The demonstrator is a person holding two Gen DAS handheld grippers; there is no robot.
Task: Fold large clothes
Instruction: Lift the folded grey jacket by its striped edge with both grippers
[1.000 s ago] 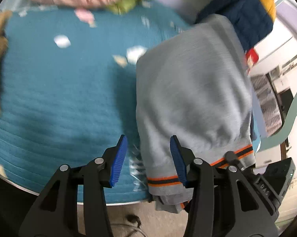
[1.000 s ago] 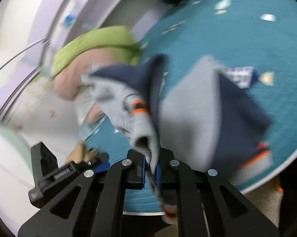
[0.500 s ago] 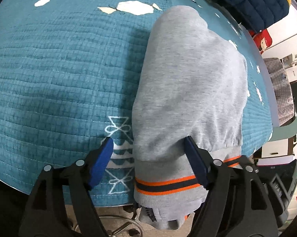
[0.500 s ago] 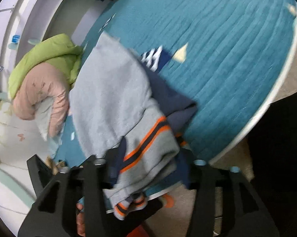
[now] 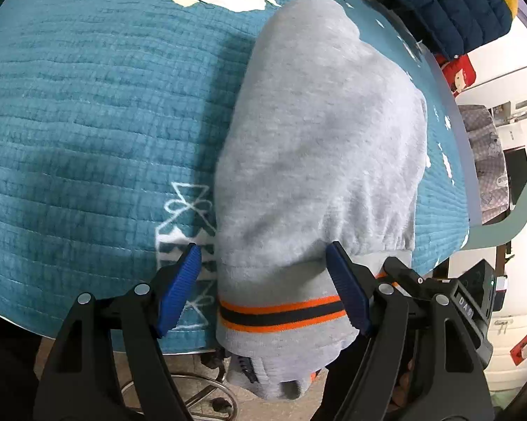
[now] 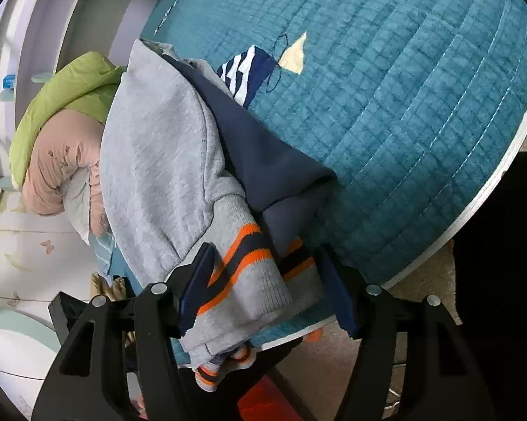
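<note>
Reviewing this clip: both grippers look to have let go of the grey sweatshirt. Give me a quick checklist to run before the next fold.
1. Left gripper free of cloth: ok, jaws wide, pads off the sweatshirt.
2. Right gripper free: not ok yet, jaws opening, striped hem lies between them.
3. Sweatshirt on the blanket: not ok, hem overhangs the edge.
4. Fold tidy: not ok, navy lining sticks out.
5. Sleeves tucked: cannot tell.
</note>
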